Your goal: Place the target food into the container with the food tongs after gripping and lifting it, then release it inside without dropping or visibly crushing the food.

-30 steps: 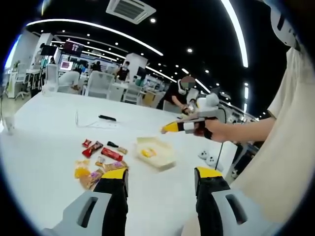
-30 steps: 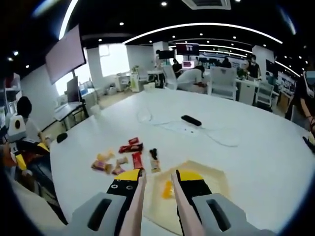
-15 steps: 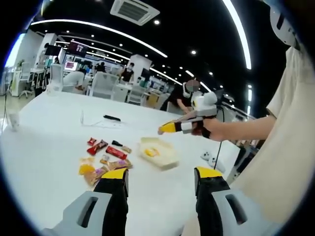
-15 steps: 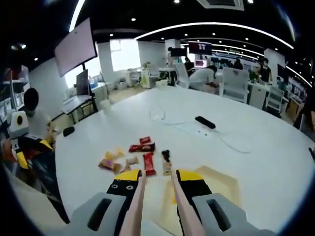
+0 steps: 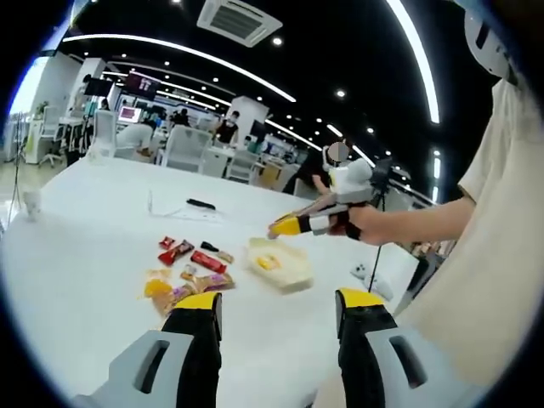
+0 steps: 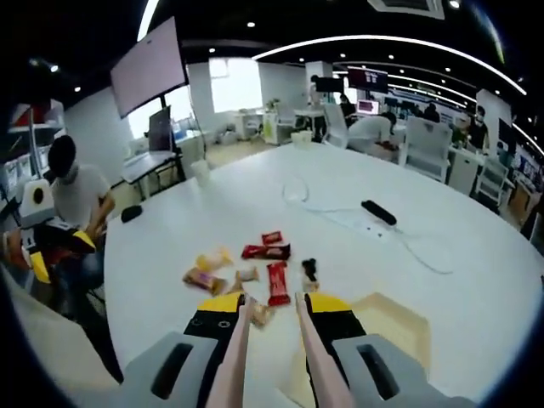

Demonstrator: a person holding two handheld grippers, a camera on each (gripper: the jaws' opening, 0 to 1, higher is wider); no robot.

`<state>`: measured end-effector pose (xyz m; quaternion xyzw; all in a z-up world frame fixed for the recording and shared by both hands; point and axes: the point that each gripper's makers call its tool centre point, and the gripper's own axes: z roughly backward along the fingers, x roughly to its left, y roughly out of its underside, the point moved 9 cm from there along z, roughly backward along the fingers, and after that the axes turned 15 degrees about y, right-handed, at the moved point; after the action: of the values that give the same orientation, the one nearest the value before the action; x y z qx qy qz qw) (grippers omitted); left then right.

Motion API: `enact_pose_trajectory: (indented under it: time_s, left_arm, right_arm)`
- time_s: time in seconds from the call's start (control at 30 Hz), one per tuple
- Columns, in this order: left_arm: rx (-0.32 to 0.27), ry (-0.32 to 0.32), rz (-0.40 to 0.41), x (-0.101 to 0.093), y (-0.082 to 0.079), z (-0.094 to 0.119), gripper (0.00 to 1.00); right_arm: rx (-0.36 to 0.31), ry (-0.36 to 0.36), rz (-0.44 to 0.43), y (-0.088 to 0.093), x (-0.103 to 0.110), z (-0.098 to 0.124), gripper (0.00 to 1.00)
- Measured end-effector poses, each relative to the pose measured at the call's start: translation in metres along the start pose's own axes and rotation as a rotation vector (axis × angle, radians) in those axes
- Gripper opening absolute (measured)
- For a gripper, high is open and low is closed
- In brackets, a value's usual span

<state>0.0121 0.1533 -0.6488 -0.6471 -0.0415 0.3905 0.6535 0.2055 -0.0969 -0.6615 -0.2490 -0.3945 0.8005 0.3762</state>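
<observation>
Right gripper (image 6: 268,310) hangs over the white tabletop (image 6: 442,229), and clamped between its yellow-tipped fingers (image 6: 219,316) are the food tongs (image 6: 265,357), two pale arms running forward from six o'clock with a slim gap between them. Whether the tong tips hold anything, I cannot tell from here. In the left gripper view that same tool sits out at two o'clock, held in a hand (image 5: 378,223) and pointing down toward the container (image 5: 279,263).

The container is a shallow cream tray, and a yellow piece of food (image 5: 266,262) lies inside it. In the right gripper view its corner shows at five o'clock, just beside the tong arms. The loose snacks (image 6: 255,268) are scattered on the tabletop at twelve o'clock from the tongs, red wrappers and yellow ones, well apart from the black remote (image 6: 378,212) and its cable.

Left gripper (image 5: 276,310) is low at six o'clock, fingers spread wide, holding nothing.

It looks like the next pick is coming. To do it well: bring the tong tips down either side of one wrapper, squeeze just enough to lift, keep the tips level on the carry, and let go only once low inside the tray.
</observation>
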Motion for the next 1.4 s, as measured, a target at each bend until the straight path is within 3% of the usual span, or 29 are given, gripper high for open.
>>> enact_pose_trajectory:
  time_s: [0.27, 0.73, 1.4]
  left_arm:
    - [-0.010, -0.039, 0.017, 0.002, 0.004, 0.015, 0.53]
    - [-0.019, -0.058, 0.024, 0.003, 0.007, 0.022, 0.53]
    - [-0.030, -0.101, 0.060, 0.000, 0.017, 0.031, 0.53]
  right_arm:
    - [0.015, -0.034, 0.029, 0.001, 0.011, -0.010, 0.27]
    - [0.045, -0.084, 0.068, -0.002, 0.023, -0.026, 0.27]
    - [0.106, -0.158, 0.154, 0.009, 0.041, -0.049, 0.27]
